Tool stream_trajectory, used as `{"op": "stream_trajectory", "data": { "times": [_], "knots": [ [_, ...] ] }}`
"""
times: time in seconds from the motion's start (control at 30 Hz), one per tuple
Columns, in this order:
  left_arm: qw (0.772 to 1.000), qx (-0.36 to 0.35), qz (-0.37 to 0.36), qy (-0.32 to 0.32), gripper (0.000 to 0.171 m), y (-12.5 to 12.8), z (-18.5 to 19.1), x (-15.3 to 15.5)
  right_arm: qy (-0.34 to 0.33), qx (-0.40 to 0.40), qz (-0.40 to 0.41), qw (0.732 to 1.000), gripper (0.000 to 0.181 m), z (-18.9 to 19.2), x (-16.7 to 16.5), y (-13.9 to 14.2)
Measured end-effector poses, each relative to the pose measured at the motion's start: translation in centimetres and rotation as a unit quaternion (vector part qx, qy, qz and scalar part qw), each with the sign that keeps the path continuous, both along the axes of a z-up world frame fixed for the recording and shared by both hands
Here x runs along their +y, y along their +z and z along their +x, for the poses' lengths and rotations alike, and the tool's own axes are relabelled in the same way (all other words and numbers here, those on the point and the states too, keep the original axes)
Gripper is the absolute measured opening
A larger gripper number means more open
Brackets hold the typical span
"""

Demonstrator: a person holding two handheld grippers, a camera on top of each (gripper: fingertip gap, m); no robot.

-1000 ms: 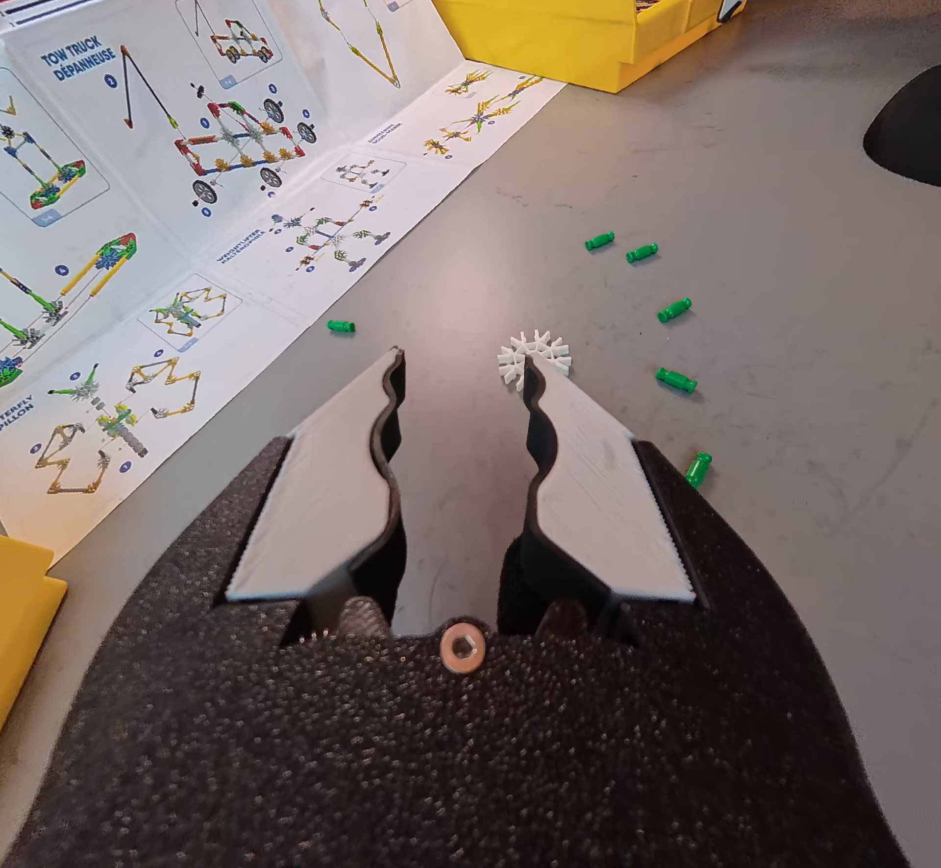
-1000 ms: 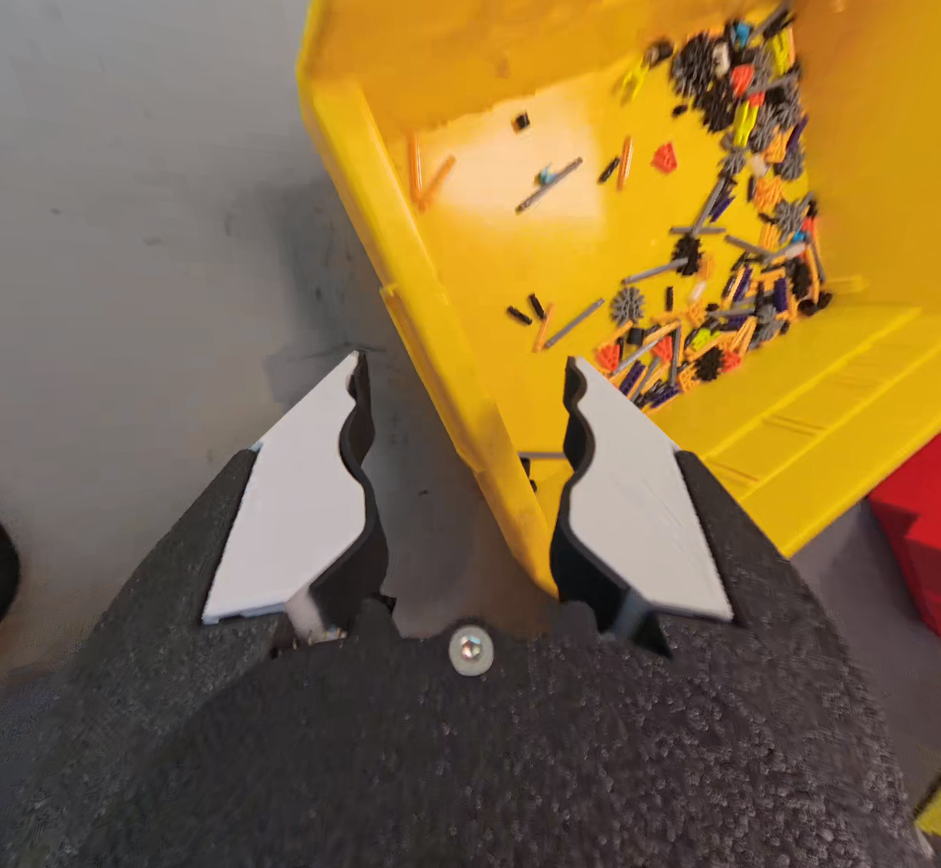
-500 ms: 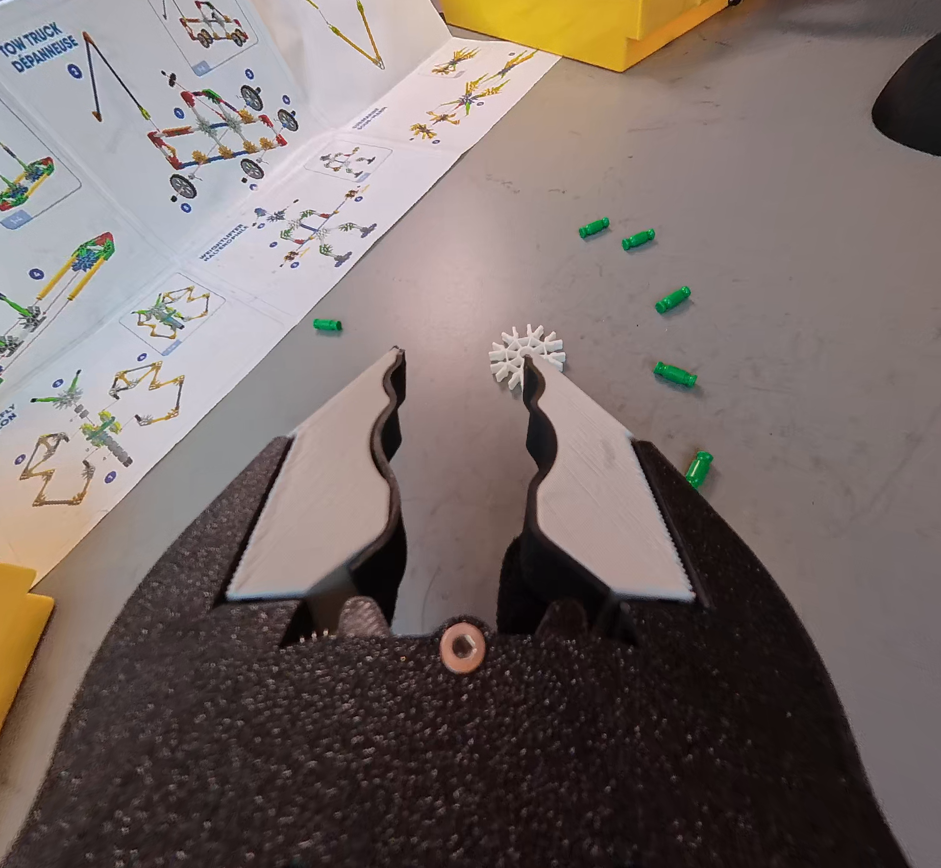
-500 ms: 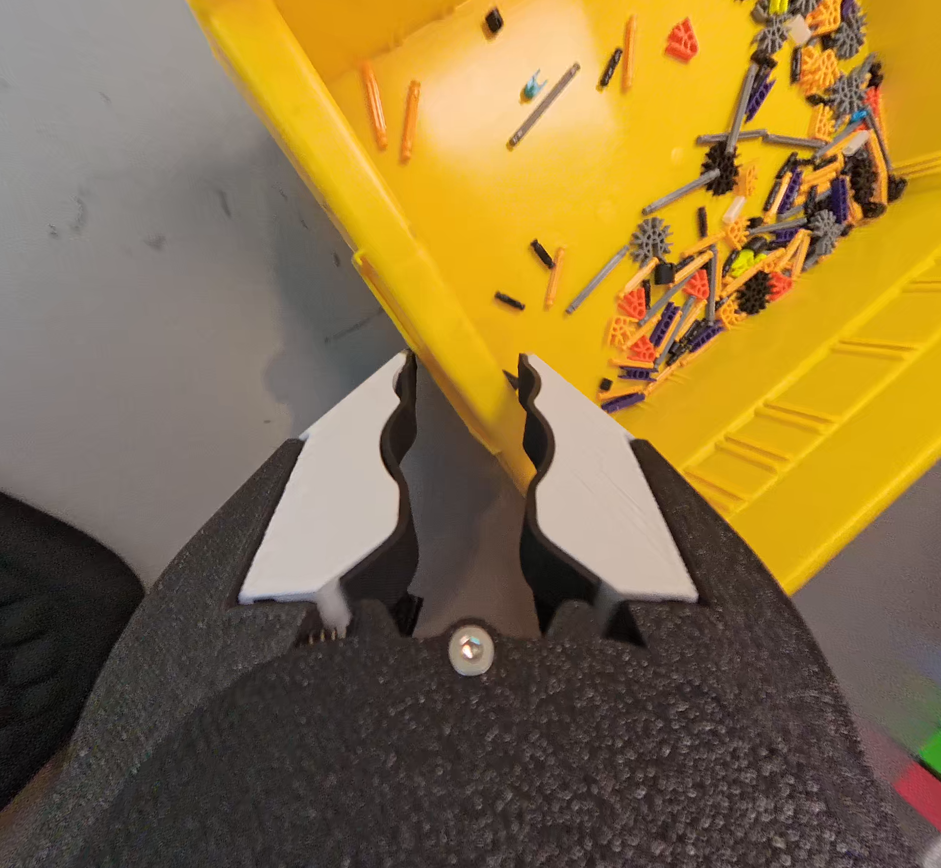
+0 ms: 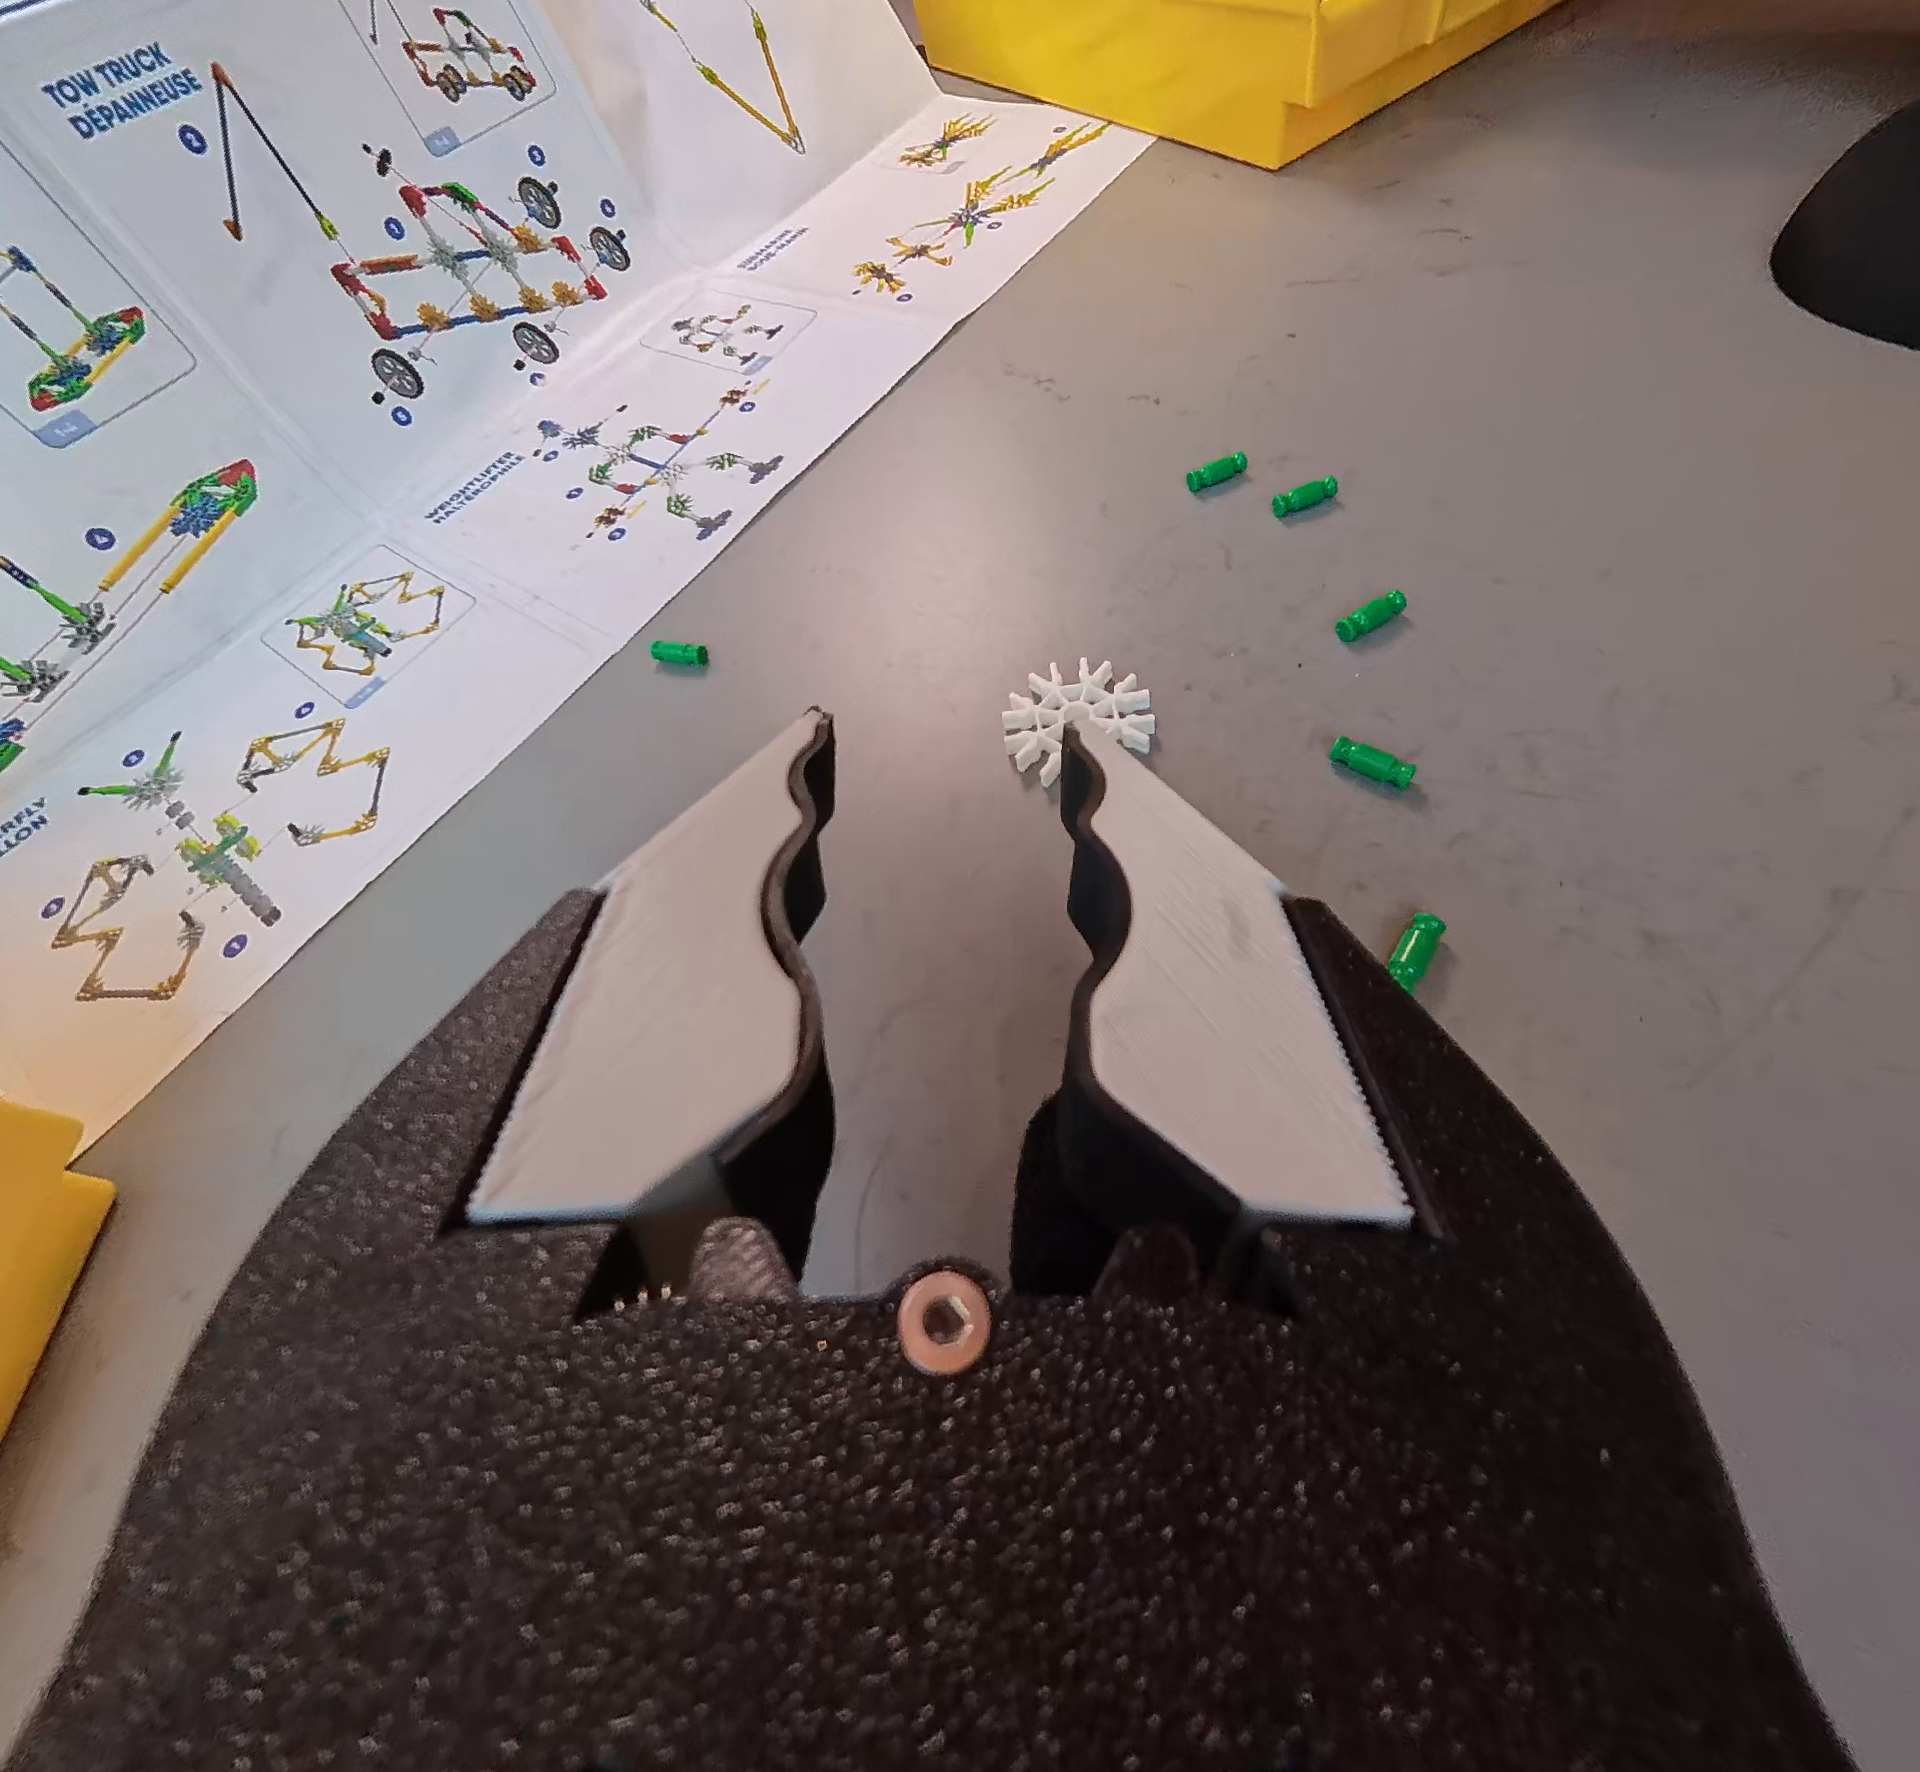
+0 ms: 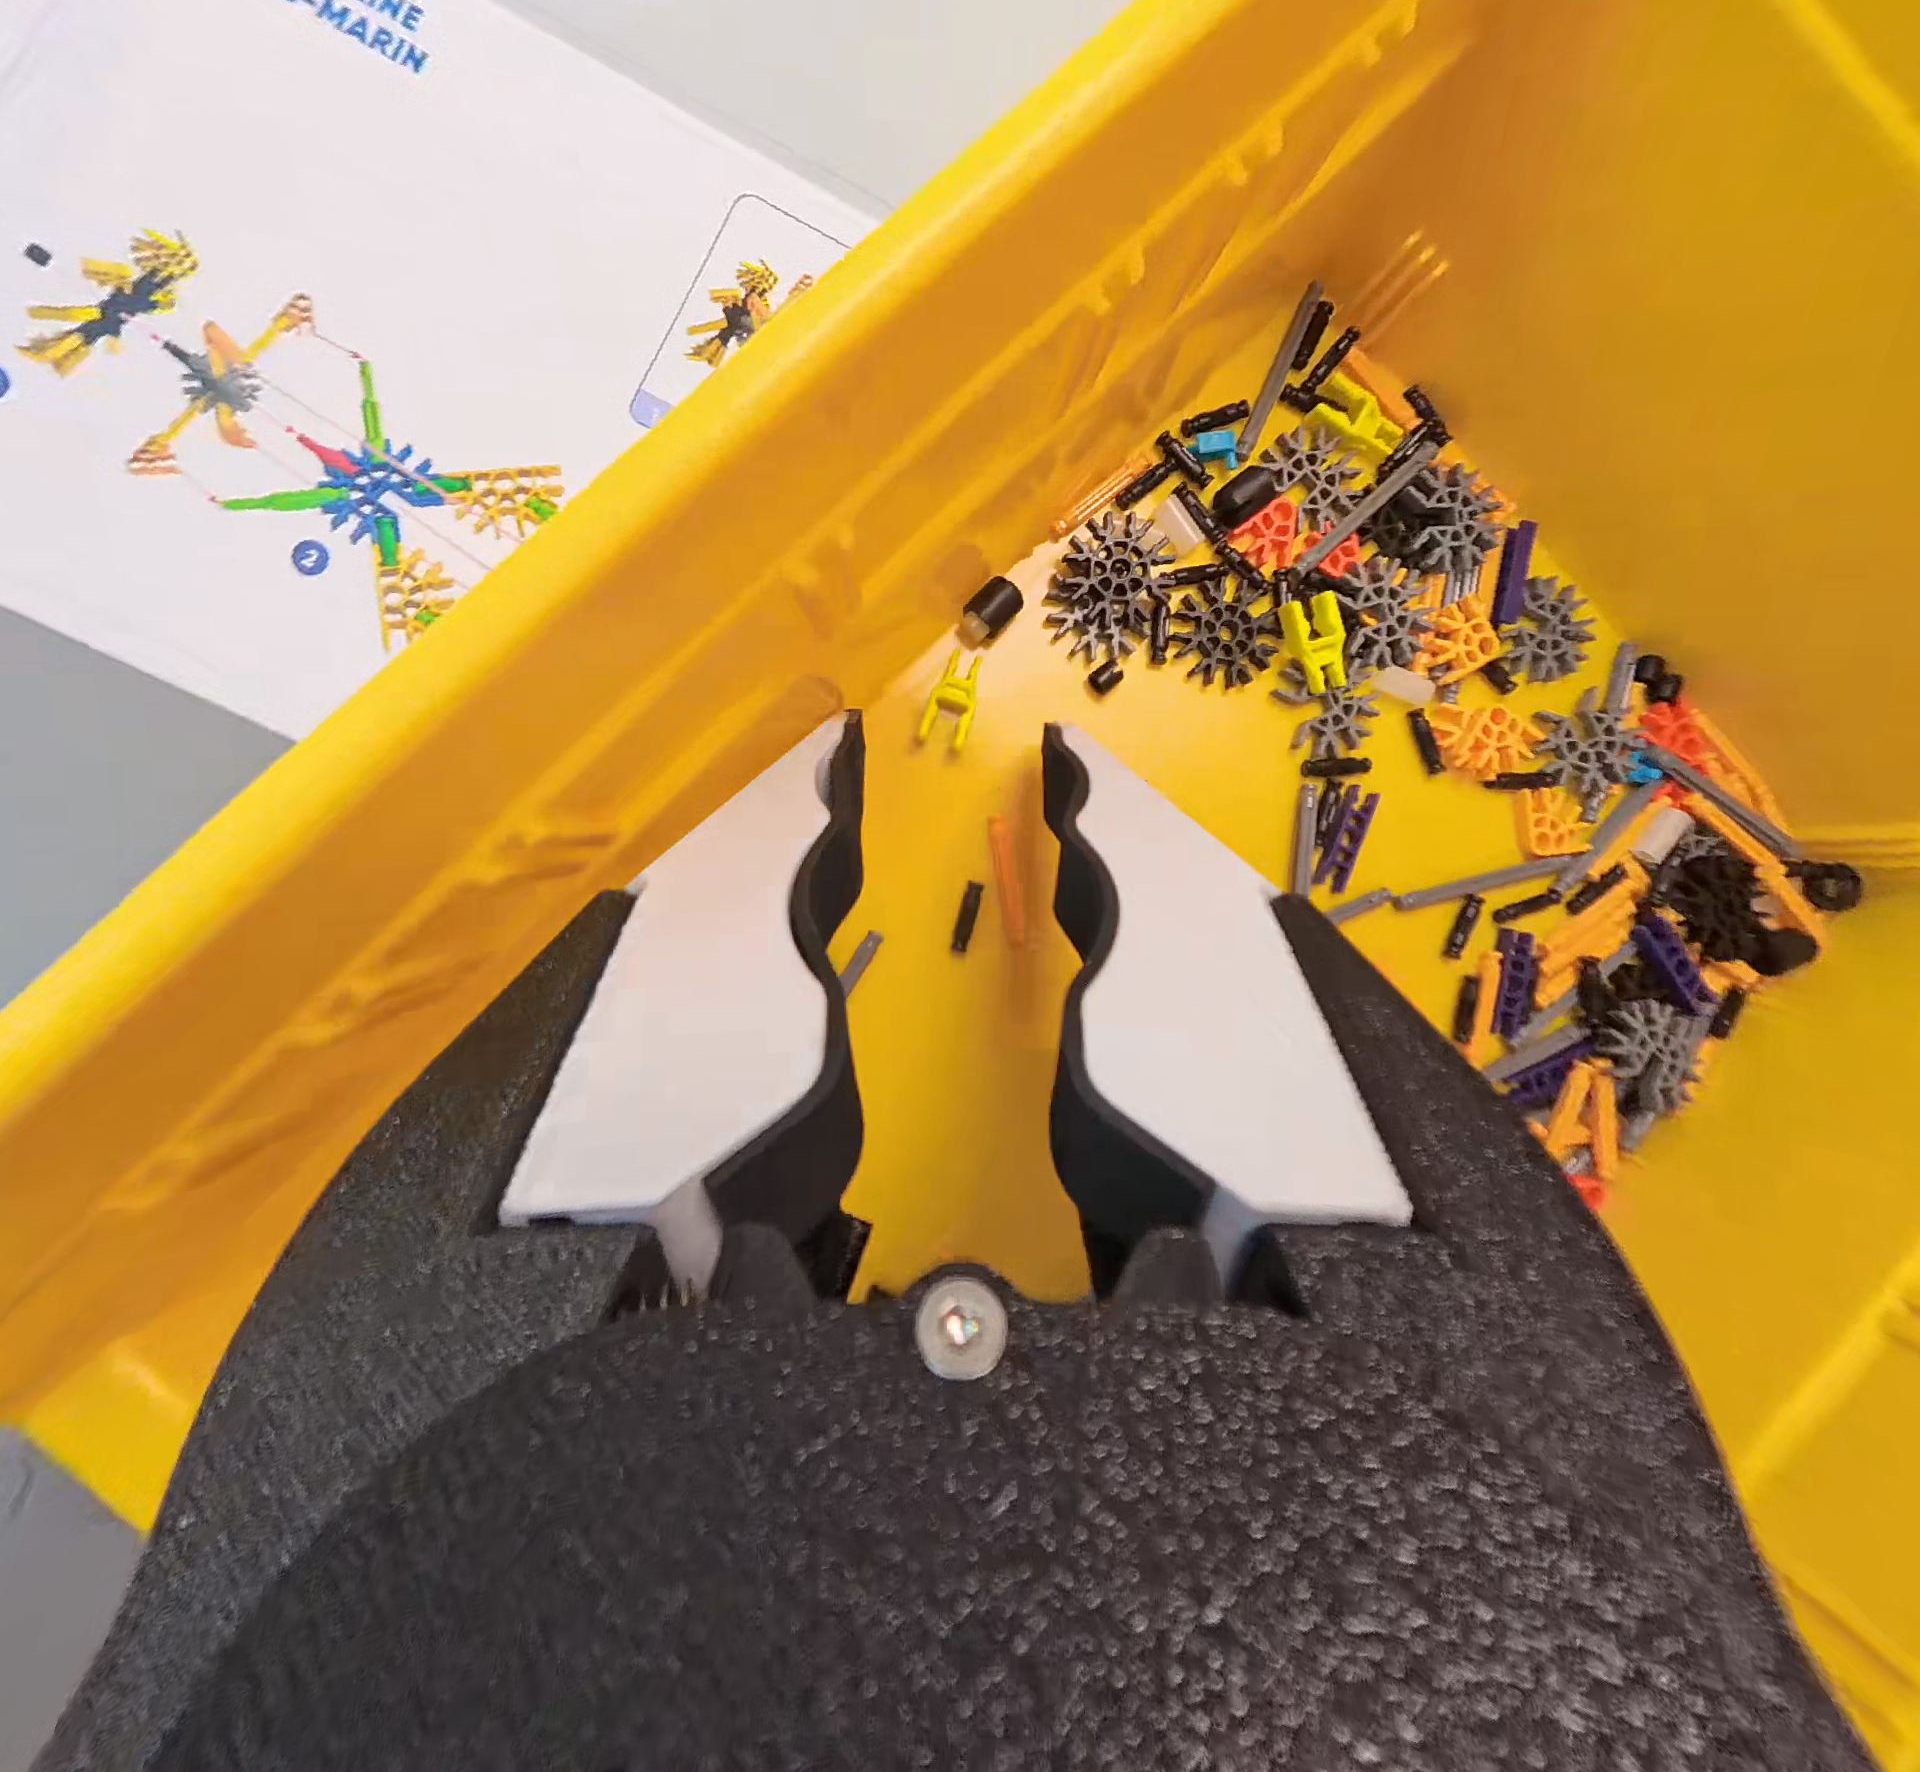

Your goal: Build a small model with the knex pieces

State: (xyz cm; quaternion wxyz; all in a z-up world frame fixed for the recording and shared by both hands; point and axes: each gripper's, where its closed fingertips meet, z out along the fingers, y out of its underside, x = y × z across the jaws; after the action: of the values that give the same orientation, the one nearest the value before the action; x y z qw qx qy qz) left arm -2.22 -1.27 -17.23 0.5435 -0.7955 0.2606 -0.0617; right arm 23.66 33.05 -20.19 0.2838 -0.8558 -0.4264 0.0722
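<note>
We see the left hand-held gripper (image 5: 940, 735) hovering low over the grey desk (image 5: 1558, 891), its jaws spread and holding nothing. One white snowflake-shaped connector (image 5: 1081, 712) lies on the desk, touching or just under the tip of the gripper's right-side finger; we cannot tell which. We count six short green rods: one (image 5: 680, 653) near the edge of the unfolded instruction sheet (image 5: 312, 268), and five in a loose arc to the right of the connector (image 5: 1216, 472) (image 5: 1305, 497) (image 5: 1370, 617) (image 5: 1372, 763) (image 5: 1415, 951). One yellow bin (image 5: 1195, 8) stands at the far end of the sheet.

The right hand-held gripper (image 6: 951, 735) reaches into a yellow bin (image 6: 727, 527), its jaws also parted and empty. Just ahead of its tips lies one yellow clip (image 6: 951, 699); one orange rod (image 6: 1006, 875) and one small black rod (image 6: 967, 914) lie between its fingers on the bin floor. A jumbled pile of building pieces (image 6: 1455, 683), too many to count, sits to the right.
</note>
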Motion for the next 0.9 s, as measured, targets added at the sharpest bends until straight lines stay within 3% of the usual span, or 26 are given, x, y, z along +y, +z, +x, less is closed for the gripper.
{"op": "stream_trajectory", "data": {
  "times": [0.07,0.1,0.23,0.37,0.47,0.53,0.67,0.8,0.9],
  "knots": [
    [1.0,-0.006,0.001,0.003,0.043,0.1,-0.1,0.0,-0.002,-0.004,-0.018,1.0,0.024,-0.2,0.4,-0.9],
    [1.0,-0.01,0.0,0.004,0.043,0.2,-0.2,0.0,-0.007,0.008,-0.026,1.0,0.01,-0.4,0.4,-0.9],
    [0.999,-0.038,-0.004,0.012,0.044,0.6,-0.5,-0.1,-0.006,0.011,-0.009,1.0,0.008,0.5,0.1,-0.1],
    [0.997,-0.067,0.012,0.024,0.046,1.8,-1.3,-0.3,0.017,0.092,0.122,0.988,0.008,-0.3,-3.1,8.2],
    [0.995,-0.09,0.023,0.038,0.047,2.7,-2.3,-0.3,0.131,0.132,0.147,0.972,0.008,-3.8,-11.0,12.3],
    [0.993,-0.109,0.025,0.048,0.049,3.2,-3.0,-0.3,0.212,0.112,0.103,0.965,0.008,-6.2,-16.5,10.9],
    [0.989,-0.123,0.037,0.067,0.051,4.1,-4.2,-0.6,0.298,0.039,0.019,0.954,0.008,-9.2,-22.9,3.2],
    [0.99,-0.107,0.043,0.078,0.055,4.2,-4.9,-1.5,0.311,0.009,-0.024,0.95,0.009,-10.2,-24.5,-1.8],
    [0.99,-0.106,0.042,0.081,0.055,4.2,-5.2,-1.7,0.305,0.014,-0.015,0.952,0.021,-10.2,-23.9,-1.0]
  ]
}}
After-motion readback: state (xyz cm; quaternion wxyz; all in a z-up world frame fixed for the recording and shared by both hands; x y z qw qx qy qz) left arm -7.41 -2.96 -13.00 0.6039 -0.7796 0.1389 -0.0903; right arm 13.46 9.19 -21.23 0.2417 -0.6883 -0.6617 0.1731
